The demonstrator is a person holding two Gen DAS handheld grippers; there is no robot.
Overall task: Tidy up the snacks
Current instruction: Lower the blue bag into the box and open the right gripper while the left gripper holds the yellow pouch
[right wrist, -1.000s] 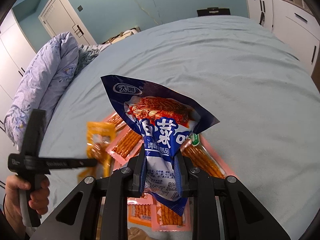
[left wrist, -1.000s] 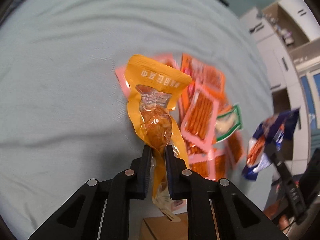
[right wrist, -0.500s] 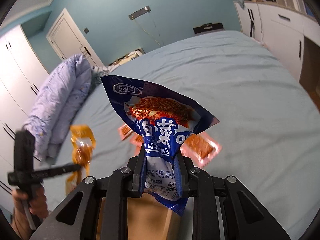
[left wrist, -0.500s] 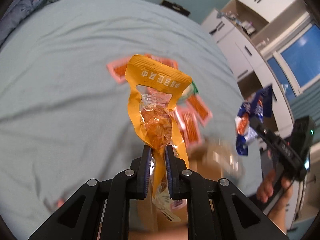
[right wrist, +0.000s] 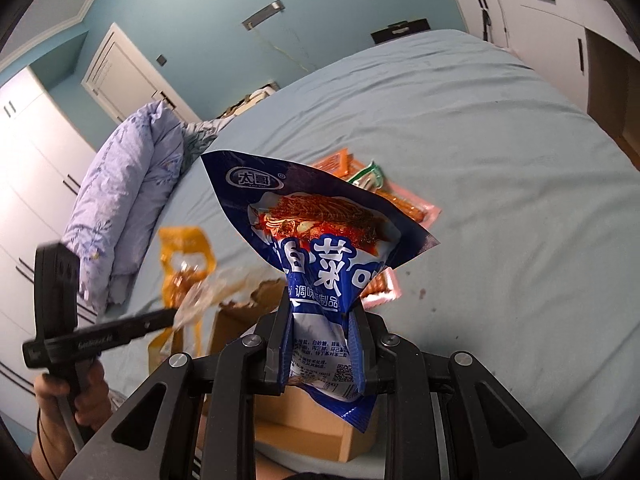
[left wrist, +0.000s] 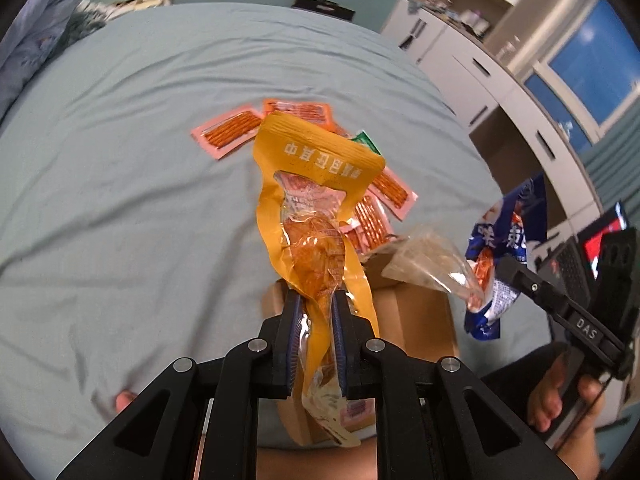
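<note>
My left gripper (left wrist: 316, 308) is shut on an orange snack packet (left wrist: 316, 208) and holds it upright above a brown cardboard box (left wrist: 416, 312). My right gripper (right wrist: 322, 312) is shut on a blue pickled-vegetable packet (right wrist: 320, 240), also above the box (right wrist: 240, 320). The blue packet shows at the right of the left wrist view (left wrist: 504, 248). The orange packet shows at the left of the right wrist view (right wrist: 184, 256). Several pink and orange snack packets (left wrist: 228, 134) and a green one (right wrist: 368, 176) lie on the bed behind the box.
The pale blue bed sheet (left wrist: 120, 200) stretches all around. A folded lilac quilt (right wrist: 128, 184) lies at the bed's left side. White cupboards (left wrist: 500, 80) stand to the right. A clear plastic flap (left wrist: 428, 264) sticks up at the box's rim.
Both grippers have pulled back and risen from the snack pile with their packets. They now hang over the cardboard box, which has come into view below them.
</note>
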